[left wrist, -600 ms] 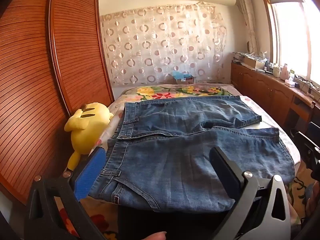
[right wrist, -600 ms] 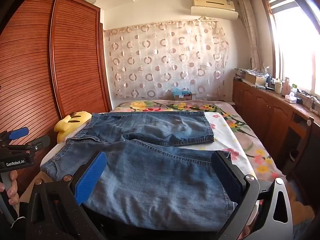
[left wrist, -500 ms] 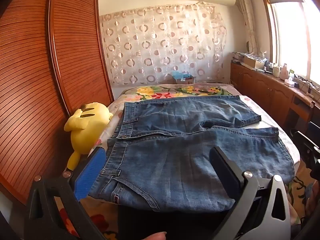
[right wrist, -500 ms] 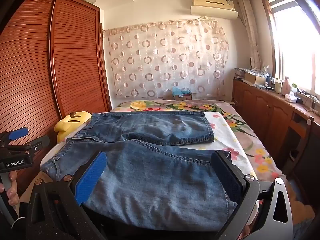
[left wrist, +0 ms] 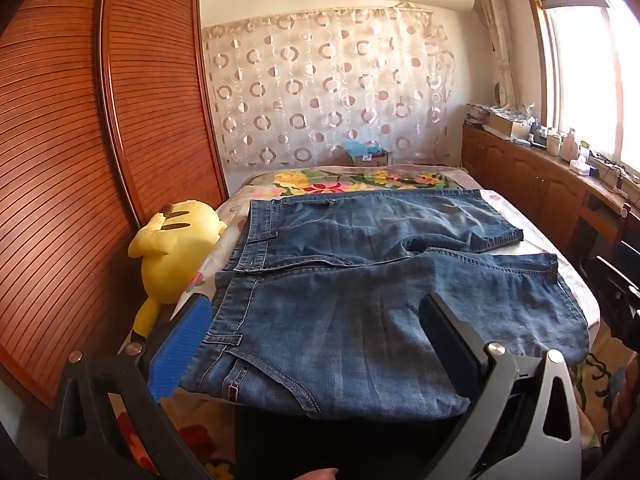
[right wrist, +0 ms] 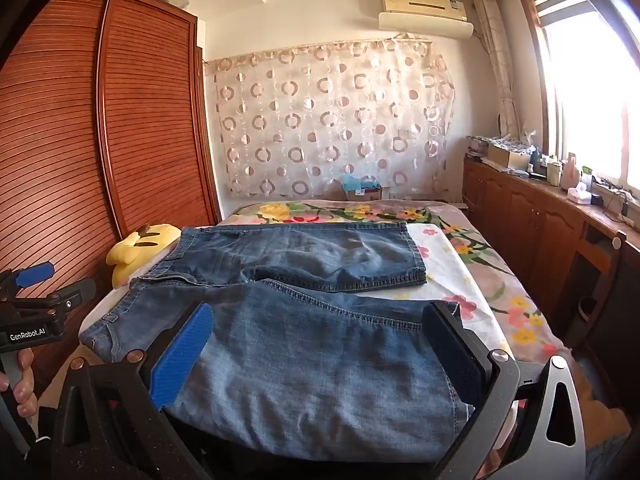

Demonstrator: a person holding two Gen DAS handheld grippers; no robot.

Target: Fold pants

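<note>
- Pants (left wrist: 360,300): blue denim, spread flat on the bed (right wrist: 452,248), waistband toward the wardrobe side, legs running toward the window side. Far leg looks shorter or folded back, its hem ending mid-bed; near leg hangs slightly over the bed's near edge.
- Left gripper (left wrist: 316,344): jaws spread wide, blue pad on one side, dark pad on the other, nothing pinched. It hovers over the waistband end of the near leg, pointed downward at the denim.
- Right gripper (right wrist: 320,352): jaws likewise spread wide, empty, poised above the near leg's lower half.
- In the right wrist view the left gripper's body shows at the frame's left edge, held by a hand (right wrist: 20,384); white lettering on it reads "GenRobot.AI".
- Small reddish tab on the pants' near pocket seam; any text too small to read.
- Yellow plush toy (left wrist: 176,248): wedged between bed and wooden slatted wardrobe (left wrist: 80,160), just beside the waistband.
- Bedsheet: floral print.
- Air conditioner (right wrist: 424,12) on the far wall above a circle-patterned curtain (right wrist: 332,120); no brand legible.
- Box (right wrist: 364,190) at the bed's head: label present, unreadable.
</note>
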